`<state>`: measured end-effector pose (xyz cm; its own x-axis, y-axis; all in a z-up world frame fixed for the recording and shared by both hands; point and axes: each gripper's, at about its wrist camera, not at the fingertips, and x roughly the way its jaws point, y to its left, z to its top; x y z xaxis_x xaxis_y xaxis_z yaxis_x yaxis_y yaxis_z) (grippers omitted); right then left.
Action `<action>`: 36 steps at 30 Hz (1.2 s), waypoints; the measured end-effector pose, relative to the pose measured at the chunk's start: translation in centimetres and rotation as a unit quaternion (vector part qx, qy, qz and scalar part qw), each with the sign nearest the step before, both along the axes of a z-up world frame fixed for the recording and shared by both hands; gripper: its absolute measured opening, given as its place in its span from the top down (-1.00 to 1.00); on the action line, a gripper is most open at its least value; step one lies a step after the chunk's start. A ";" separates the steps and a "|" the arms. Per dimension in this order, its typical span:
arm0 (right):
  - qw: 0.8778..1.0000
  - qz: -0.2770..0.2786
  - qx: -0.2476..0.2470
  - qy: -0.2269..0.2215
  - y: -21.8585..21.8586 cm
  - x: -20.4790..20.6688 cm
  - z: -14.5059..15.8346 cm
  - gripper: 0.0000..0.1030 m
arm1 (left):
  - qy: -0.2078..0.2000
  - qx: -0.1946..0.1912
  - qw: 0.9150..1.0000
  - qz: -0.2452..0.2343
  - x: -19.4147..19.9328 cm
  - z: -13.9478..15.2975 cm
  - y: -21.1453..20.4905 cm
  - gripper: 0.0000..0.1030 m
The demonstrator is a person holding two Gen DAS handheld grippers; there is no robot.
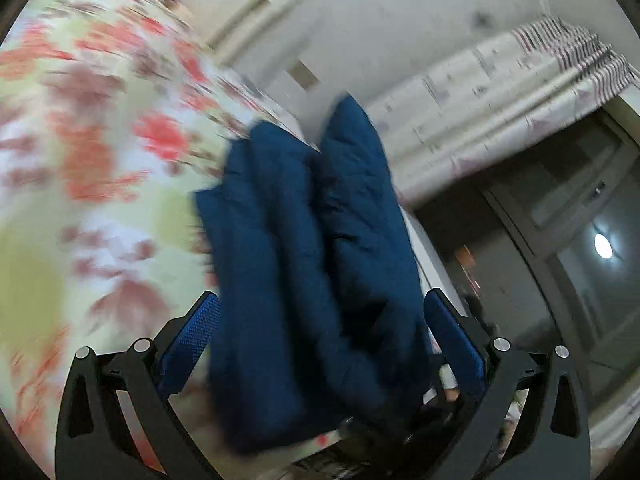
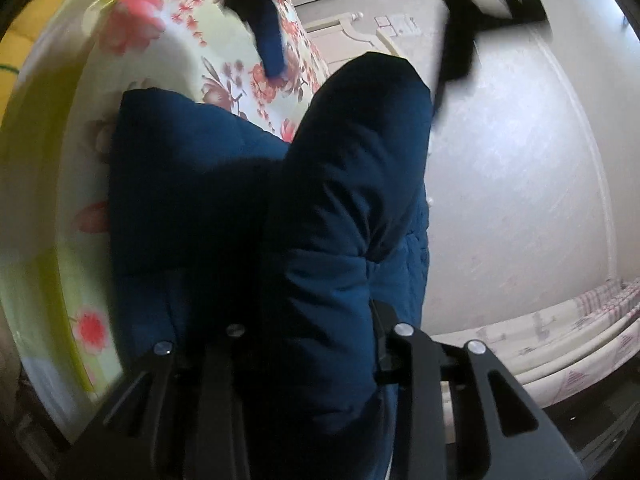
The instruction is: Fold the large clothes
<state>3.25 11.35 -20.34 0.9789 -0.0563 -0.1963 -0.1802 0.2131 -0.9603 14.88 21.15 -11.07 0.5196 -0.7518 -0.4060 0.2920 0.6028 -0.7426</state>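
Note:
A dark blue padded garment hangs in thick folds between the blue pads of my left gripper, whose jaws are closed against its bulk. The view is blurred by motion. In the right wrist view the same blue garment fills the middle and covers my right gripper, whose fingertips are hidden under the cloth. The left gripper shows at the top of that view, over the bed. The garment is lifted above a floral bedsheet.
The floral bedsheet covers the bed on the left of both views. A white wall and a pale headboard lie beyond. A striped curtain hangs at right beside a dark window.

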 end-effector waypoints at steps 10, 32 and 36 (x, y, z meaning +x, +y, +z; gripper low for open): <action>0.999 0.041 0.011 -0.011 -2.4 -1.3 -0.4 0.39 | 0.055 0.099 0.991 -0.075 8.9 1.4 -6.0 -0.49; 0.888 0.127 0.380 0.227 -15.0 -3.1 11.1 -0.06 | -0.019 0.084 0.995 -0.044 5.7 -1.1 -4.2 -0.07; 0.876 0.088 0.392 0.267 -13.1 0.4 9.8 0.27 | -0.020 0.080 0.996 -0.043 5.7 -1.5 -3.8 -0.08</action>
<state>3.67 -1.77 -10.49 0.7159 0.4433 -0.5395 -0.6554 0.6931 -0.3001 20.61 17.35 -12.56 0.4748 -0.7211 -0.5046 0.3744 0.6844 -0.6257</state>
